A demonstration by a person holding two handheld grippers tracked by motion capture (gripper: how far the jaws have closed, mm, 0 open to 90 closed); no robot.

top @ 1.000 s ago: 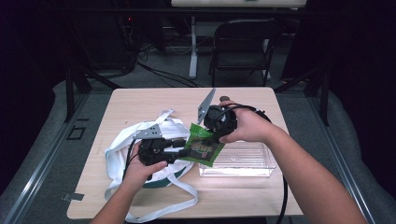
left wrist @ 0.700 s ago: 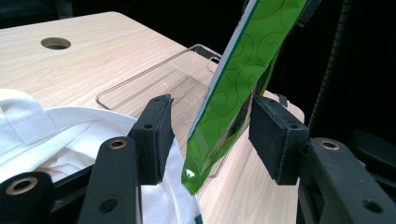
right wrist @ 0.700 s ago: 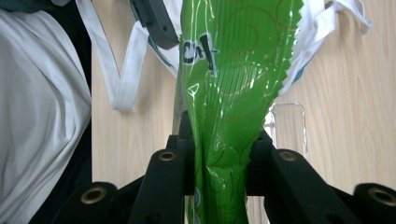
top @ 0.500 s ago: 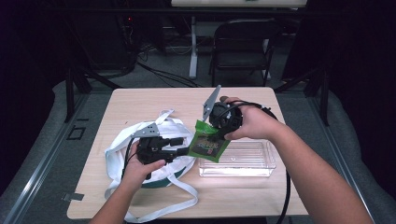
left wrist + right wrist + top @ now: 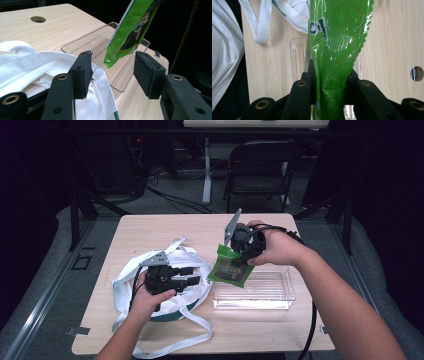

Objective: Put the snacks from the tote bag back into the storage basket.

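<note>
The right gripper [image 5: 239, 251] has its jaws clenched on the top end of a green snack packet [image 5: 230, 268], which hangs from them above the near-left corner of a clear plastic tray [image 5: 280, 292]. In the right gripper view the crinkled green film of the packet [image 5: 334, 50] is pinched flat between the two black pads, and its zigzag-cut edge runs up over the tray [image 5: 297, 57] and the pale wood of the table [image 5: 392, 37]. The packet is tilted, its lower end toward the person's left and clear of the tray floor.

The left gripper [image 5: 192, 275] sits over a white cloth bag [image 5: 150, 265] with a green band at its base, which lies on the table [image 5: 150, 230] to the left of the tray. Its jaws have just been opening and now stand apart with nothing pressed between them. In the left gripper view [image 5: 112, 72] the left pad [image 5: 81, 72] rests against the bag's white rim [image 5: 100, 105], and the lower tip of the packet [image 5: 125, 37] hangs beyond the gap between the pads, apart from both. The tray [image 5: 95, 42] lies behind it, and a white strap [image 5: 25, 56] of the bag lies folded on the cloth. A round cable hole [image 5: 38, 19] marks the far part of the table.
</note>
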